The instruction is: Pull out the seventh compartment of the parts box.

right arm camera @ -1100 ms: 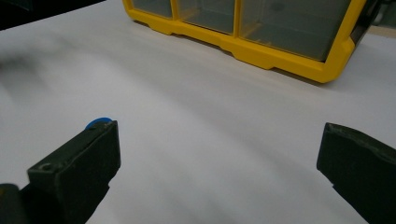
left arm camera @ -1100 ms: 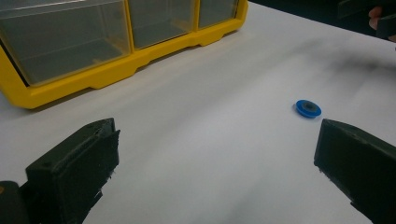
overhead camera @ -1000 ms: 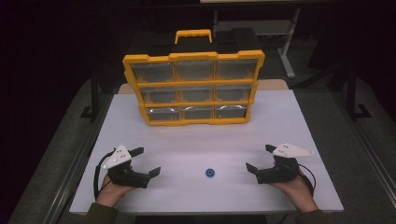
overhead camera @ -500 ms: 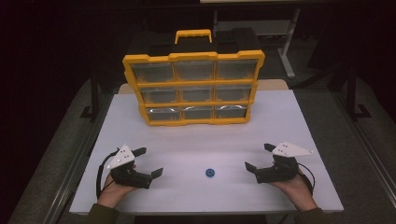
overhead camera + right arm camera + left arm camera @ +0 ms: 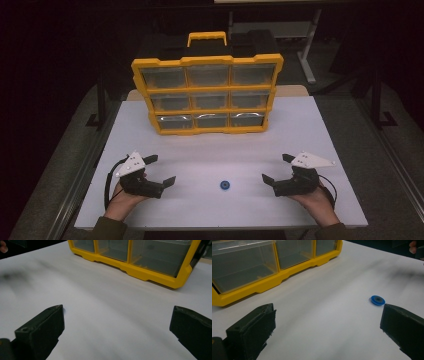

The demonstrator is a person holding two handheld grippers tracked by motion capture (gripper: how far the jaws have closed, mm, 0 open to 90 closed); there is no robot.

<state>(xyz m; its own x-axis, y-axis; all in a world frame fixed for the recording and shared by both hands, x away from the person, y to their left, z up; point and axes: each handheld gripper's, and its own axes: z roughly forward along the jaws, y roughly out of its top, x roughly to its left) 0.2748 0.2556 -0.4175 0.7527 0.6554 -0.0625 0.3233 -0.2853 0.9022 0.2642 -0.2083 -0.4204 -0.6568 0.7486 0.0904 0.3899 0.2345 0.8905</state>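
Blue disc point(image 5: 225, 185), small and round with a dark centre, lies flat on the white table point(image 5: 310, 125), near the front edge and about midway between the two grippers. Left gripper point(image 5: 155, 171) sits low at the near left, held in a hand point(image 5: 122, 200), jaws spread wide and holding nothing; in the left gripper view the disc lies just beyond the tip of one jaw, apart from it. Right gripper point(image 5: 276, 169) rests at the near right in the other hand point(image 5: 317, 202), jaws likewise parted and empty, pointing in toward the middle of the table. Bare white tabletop lies between each gripper and the disc, nothing in the way on either side. Well behind the disc stands a yellow drawer organiser point(image 5: 207, 95), upright, with a yellow carry handle point(image 5: 207, 38) on top. It shows three rows of three clear drawers point(image 5: 209, 75), all pushed in. Up close, the bottom-row drawers look empty in both gripper views; what the upper rows hold cannot be told. Dark floor surrounds the table.
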